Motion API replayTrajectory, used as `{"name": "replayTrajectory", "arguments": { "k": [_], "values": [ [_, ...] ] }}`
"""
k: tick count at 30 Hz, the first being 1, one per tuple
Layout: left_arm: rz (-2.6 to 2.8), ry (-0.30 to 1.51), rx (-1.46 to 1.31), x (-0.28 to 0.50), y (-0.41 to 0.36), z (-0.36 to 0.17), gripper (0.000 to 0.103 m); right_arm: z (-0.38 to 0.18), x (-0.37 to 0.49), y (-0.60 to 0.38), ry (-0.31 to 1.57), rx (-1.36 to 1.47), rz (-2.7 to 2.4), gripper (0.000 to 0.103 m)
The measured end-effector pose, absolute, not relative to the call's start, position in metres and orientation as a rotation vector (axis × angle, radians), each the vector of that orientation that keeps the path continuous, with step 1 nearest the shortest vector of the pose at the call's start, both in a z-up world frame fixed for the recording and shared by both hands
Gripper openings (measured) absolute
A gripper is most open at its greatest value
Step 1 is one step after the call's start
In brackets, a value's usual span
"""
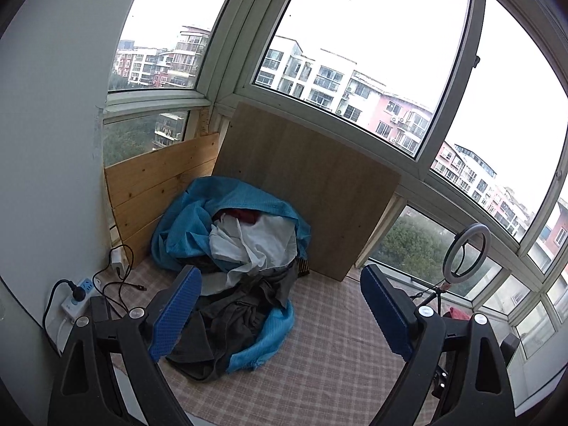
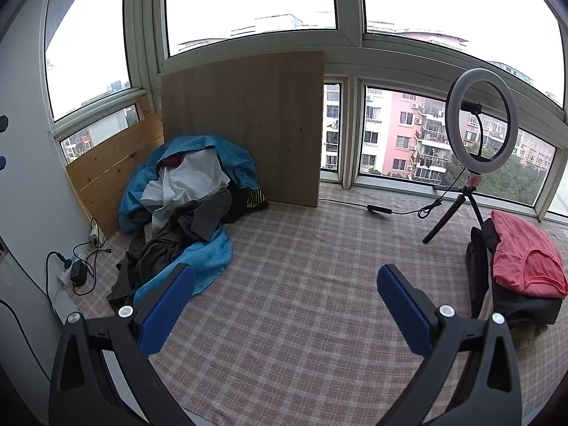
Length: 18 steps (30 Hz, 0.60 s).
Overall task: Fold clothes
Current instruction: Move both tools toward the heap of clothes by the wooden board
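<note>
The left tongs (image 1: 280,309) were held released, blue pads spread wide, nothing gripped between them. They were raised above the checked cloth-covered surface (image 1: 330,348), pointed at the pile of unfolded clothes (image 1: 245,259). The left pad (image 1: 175,310) was seen overlapping the near edge of the pile in the picture; contact could not be told. The right tongs (image 2: 285,309) were likewise released and empty, held over a bare stretch of the checked surface (image 2: 301,284), well apart from any garment.

The pile was heaped in the far left corner: a blue garment (image 1: 230,198) wrapped around the back and trailing out at the front, a white garment (image 1: 255,245) crumpled on top, a dark grey garment (image 1: 227,323) spilled toward the tongs, a bit of red (image 1: 245,216) tucked near the top. A striped piece (image 2: 256,198) was seen at the pile's right edge.

In the right wrist view, a stack of folded clothes (image 2: 522,284) was seen at the right, with a pink garment (image 2: 525,255) on top of dark ones.

A brown board (image 2: 248,124) was leaned against the window behind the pile, with a pine plank panel (image 2: 113,163) to its left. A ring light on a tripod (image 2: 479,124) was stood near the folded stack. A power strip (image 1: 76,296) with plugged cables was laid by the left wall.
</note>
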<state>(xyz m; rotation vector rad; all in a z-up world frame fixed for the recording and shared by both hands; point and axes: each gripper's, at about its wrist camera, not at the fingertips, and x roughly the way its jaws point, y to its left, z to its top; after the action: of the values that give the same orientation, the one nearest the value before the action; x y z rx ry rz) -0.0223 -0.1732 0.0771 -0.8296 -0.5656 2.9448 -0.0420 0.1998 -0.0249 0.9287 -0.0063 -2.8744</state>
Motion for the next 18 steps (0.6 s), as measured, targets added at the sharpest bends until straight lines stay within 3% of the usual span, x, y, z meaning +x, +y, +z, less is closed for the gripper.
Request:
{"name": "replayTrajectory", "arguments": {
  "k": [8, 15, 18],
  "values": [
    [3.046, -0.435, -0.825, -0.025, -0.187, 0.061, 0.091, -0.024, -0.052, 0.168, 0.066, 0.904, -2.885, 0.103],
    [3.184, -0.121, -0.945, -0.036, -0.189, 0.024, 0.091, -0.039, -0.068, 0.143, 0.094, 0.891, -2.839, 0.103],
    [3.175, -0.111, -0.996, -0.041, -0.196, 0.009, 0.091, -0.044, -0.077, 0.134, 0.098, 0.943, -2.813, 0.103]
  ]
}}
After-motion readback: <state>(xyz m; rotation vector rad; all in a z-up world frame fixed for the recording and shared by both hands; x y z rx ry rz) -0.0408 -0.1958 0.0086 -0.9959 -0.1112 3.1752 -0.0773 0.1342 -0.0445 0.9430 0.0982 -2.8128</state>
